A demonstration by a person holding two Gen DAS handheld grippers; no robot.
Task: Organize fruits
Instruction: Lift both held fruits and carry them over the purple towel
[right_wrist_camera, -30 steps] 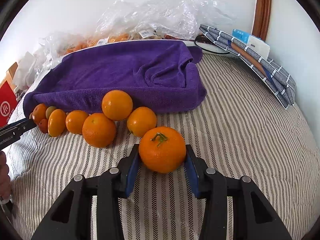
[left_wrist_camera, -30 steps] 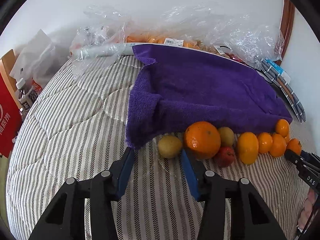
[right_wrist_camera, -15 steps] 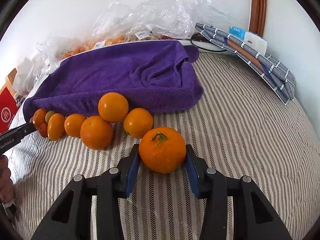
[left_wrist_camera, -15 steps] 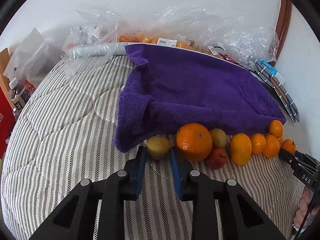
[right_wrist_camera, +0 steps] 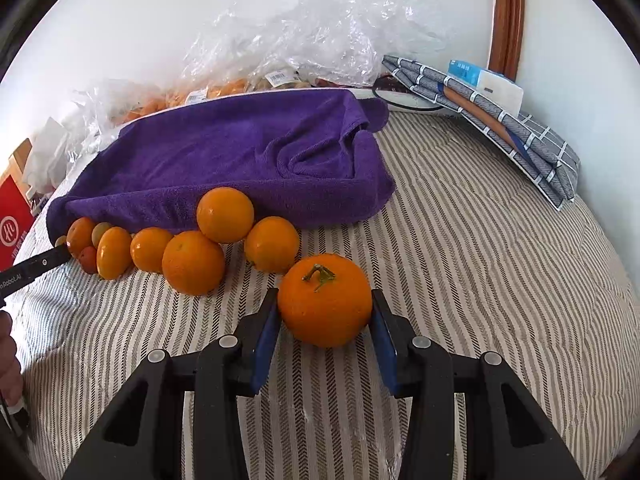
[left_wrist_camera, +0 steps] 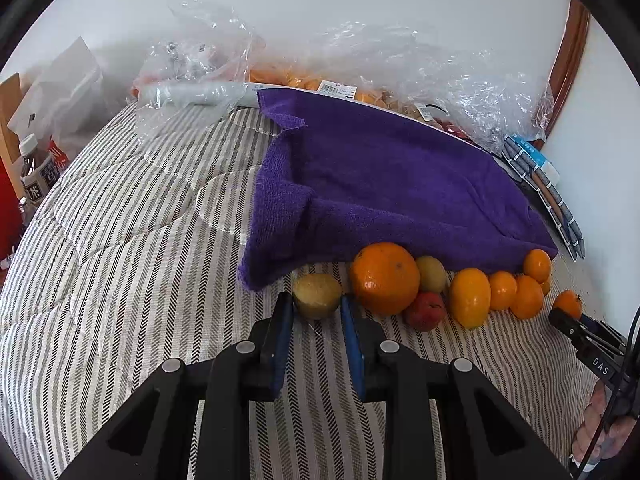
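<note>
Blue-padded fingers (left_wrist_camera: pixel 280 332) of the left gripper (left_wrist_camera: pixel 316 312) are clamped on a small dull yellow-green round fruit (left_wrist_camera: pixel 317 295) that rests on the striped quilted bed cover (left_wrist_camera: pixel 120 280), just off the near left corner of the purple terry towel (left_wrist_camera: pixel 380 184). Those of the right gripper (right_wrist_camera: pixel 325 320) are pressed against both sides of a round orange tangerine with a green stem (right_wrist_camera: pixel 325 300), which sits on the cover near the towel's front edge towards its right end. Spread over the middle of the cover, the towel is the largest thing, with crumpled clear plastic bags (left_wrist_camera: pixel 440 76) of fruit behind it along the far edge by the wall and a folded grey checked cloth (right_wrist_camera: pixel 500 128) at the far right corner. Along the towel's front edge runs a row of loose fruit: one large orange (left_wrist_camera: pixel 385 278) just beside the gripped yellow-green fruit, then smaller oranges (right_wrist_camera: pixel 193 262), another yellow-green fruit (left_wrist_camera: pixel 432 274) and a small red fruit (left_wrist_camera: pixel 425 312).
</note>
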